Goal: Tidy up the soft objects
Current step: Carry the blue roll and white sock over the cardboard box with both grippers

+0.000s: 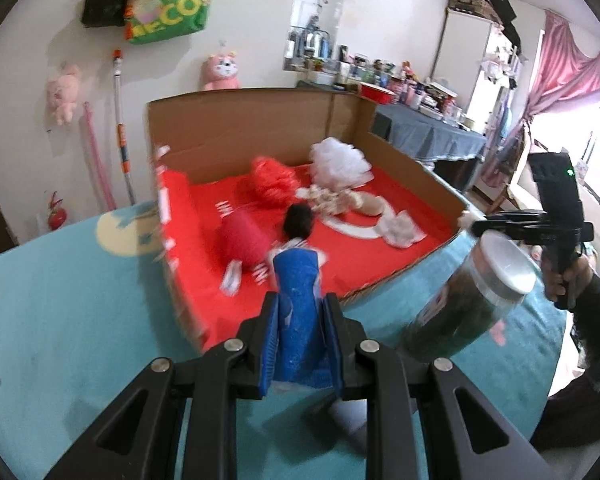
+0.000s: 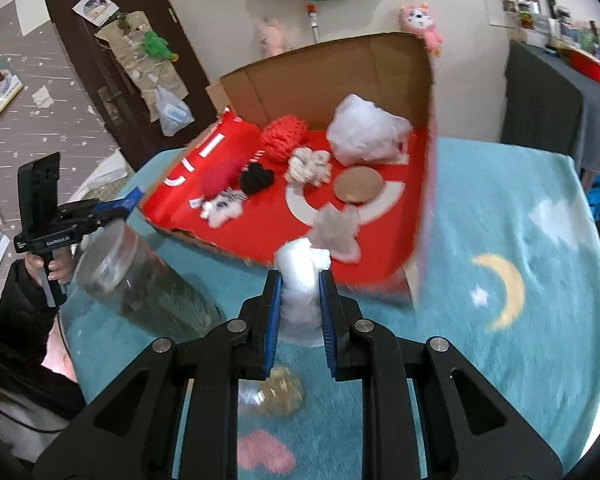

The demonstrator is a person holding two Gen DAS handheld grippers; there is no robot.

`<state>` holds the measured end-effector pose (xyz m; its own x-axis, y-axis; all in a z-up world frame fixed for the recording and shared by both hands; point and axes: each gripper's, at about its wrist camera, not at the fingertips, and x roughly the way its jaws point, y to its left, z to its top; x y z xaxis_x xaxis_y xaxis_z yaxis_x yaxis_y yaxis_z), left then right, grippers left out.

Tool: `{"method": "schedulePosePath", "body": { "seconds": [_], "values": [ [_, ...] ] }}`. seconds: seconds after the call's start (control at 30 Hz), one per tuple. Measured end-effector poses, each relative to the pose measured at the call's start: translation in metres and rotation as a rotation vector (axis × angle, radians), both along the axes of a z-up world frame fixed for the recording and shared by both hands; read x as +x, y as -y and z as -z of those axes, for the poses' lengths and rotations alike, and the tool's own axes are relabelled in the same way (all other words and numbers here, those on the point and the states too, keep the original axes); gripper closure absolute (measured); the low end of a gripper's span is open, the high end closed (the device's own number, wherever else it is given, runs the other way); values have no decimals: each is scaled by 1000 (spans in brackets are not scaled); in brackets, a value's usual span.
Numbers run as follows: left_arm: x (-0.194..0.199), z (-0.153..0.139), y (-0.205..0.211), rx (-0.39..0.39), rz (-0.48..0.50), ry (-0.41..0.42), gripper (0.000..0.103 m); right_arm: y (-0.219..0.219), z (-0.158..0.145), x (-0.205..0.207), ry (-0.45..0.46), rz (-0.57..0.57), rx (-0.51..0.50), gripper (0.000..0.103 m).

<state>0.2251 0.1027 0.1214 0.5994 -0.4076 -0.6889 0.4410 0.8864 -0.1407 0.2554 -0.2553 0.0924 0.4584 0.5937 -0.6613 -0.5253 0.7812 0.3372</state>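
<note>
A shallow cardboard box (image 1: 260,128) with a red inside stands on the teal blanket; it also shows in the right wrist view (image 2: 320,76). In it lie soft things: a white fluffy wad (image 1: 340,160), a red pom-pom (image 1: 270,184), a red roll (image 1: 242,240), a black ball (image 1: 298,220), a beige pad (image 2: 358,184). My left gripper (image 1: 300,312) is shut on a blue sponge (image 1: 298,304) just before the box's near edge. My right gripper (image 2: 300,292) is shut on a white soft wad (image 2: 302,292) at the box's front edge.
A clear jar (image 1: 472,300) with dark contents and a grey lid stands on the blanket between the grippers, also in the right wrist view (image 2: 140,280). A small glittery object (image 2: 280,396) lies below the right gripper. A cluttered table (image 1: 428,128) stands behind.
</note>
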Motion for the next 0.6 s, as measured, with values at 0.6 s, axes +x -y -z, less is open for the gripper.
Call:
{"method": "schedulePosePath", "body": {
  "seconds": [0.6],
  "values": [
    [124,35,114,90,60,-344,80,-75,30,129,-363,-79,-34,85]
  ]
}}
